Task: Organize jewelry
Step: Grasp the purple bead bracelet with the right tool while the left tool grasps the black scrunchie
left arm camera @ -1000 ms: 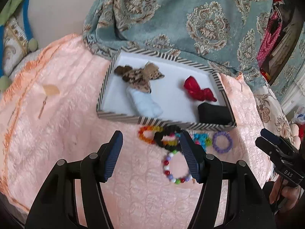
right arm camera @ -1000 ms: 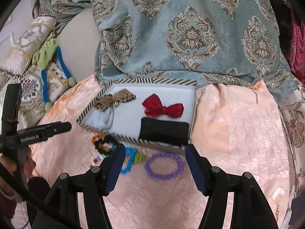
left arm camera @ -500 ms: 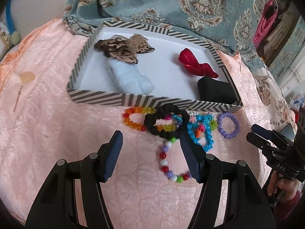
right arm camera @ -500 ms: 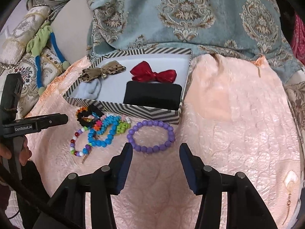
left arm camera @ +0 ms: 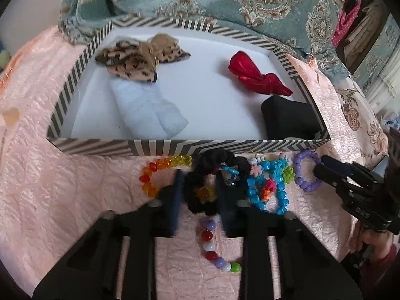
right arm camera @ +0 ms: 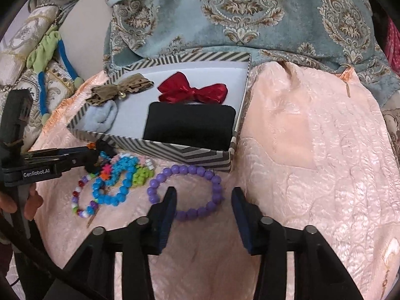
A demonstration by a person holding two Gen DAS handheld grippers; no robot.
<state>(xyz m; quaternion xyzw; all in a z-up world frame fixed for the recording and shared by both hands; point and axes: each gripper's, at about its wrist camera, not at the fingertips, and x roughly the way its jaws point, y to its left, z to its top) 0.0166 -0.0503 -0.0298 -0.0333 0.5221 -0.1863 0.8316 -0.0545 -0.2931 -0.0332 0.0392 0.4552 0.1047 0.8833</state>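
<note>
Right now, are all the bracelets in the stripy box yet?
Not yet. The striped box holds bows and a black pad. The left gripper is closing around the black scrunchie; the right gripper straddles the purple bracelet. Every bracelet lies outside on the bedspread.

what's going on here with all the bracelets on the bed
A person with a gripper in each hand is sorting jewelry beside a striped box on a pink bedspread. The left gripper has its fingers around a black scrunchie in the pile in front of the box, not visibly clamped. The right gripper is open over one side of a purple bead bracelet. Neither item is lifted.
</note>
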